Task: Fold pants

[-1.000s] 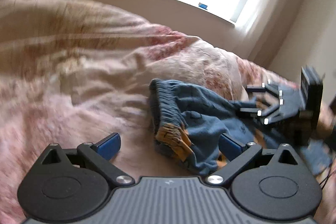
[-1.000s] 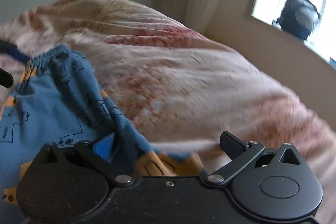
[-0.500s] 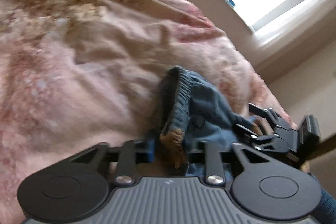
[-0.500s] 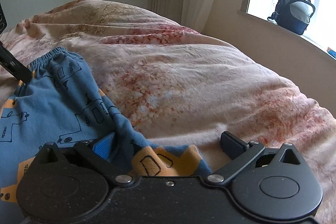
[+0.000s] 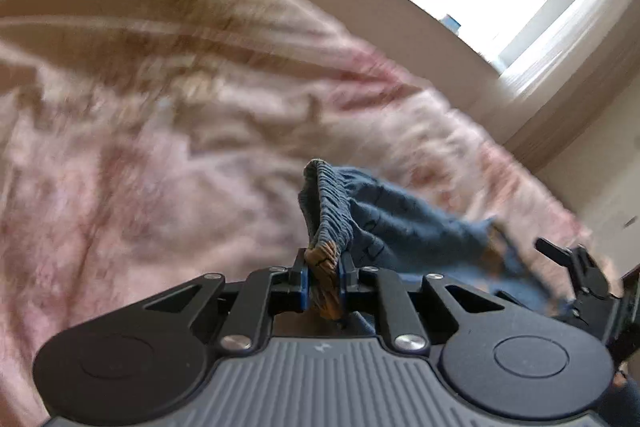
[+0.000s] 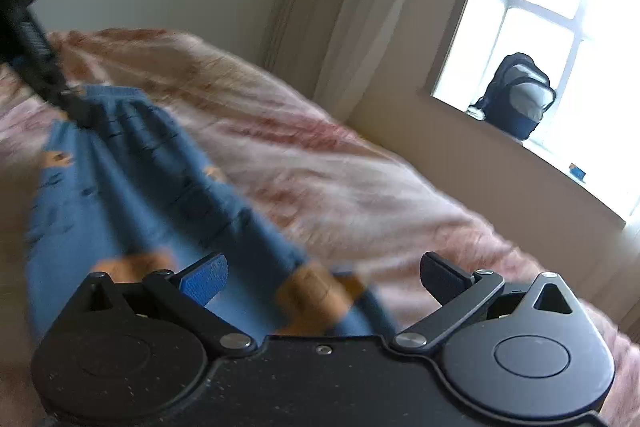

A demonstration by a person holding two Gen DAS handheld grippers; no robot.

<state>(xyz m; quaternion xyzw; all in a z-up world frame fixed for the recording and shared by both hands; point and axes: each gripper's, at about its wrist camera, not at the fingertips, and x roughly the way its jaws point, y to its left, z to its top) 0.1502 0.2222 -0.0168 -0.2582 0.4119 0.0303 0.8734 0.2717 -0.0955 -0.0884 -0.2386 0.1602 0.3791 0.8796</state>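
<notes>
As the pants (image 5: pixel 384 223) look soft and limp, the waistband is clamped by the left gripper (image 5: pixel 323 281), just closed; the right gripper (image 6: pixel 320 277) is spread, cuff between.

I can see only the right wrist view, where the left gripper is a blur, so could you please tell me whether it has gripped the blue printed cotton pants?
Observer: Yes. The left gripper has just been closing its jaws, and they now pinch the blue printed cotton pants at the end of the elastic waistband.
Operator: Thank you. Is the blanket caught as well?
Observer: No. Only orange and blue fabric sits between the blue pads. The pink floral blanket lies beyond them.
</notes>
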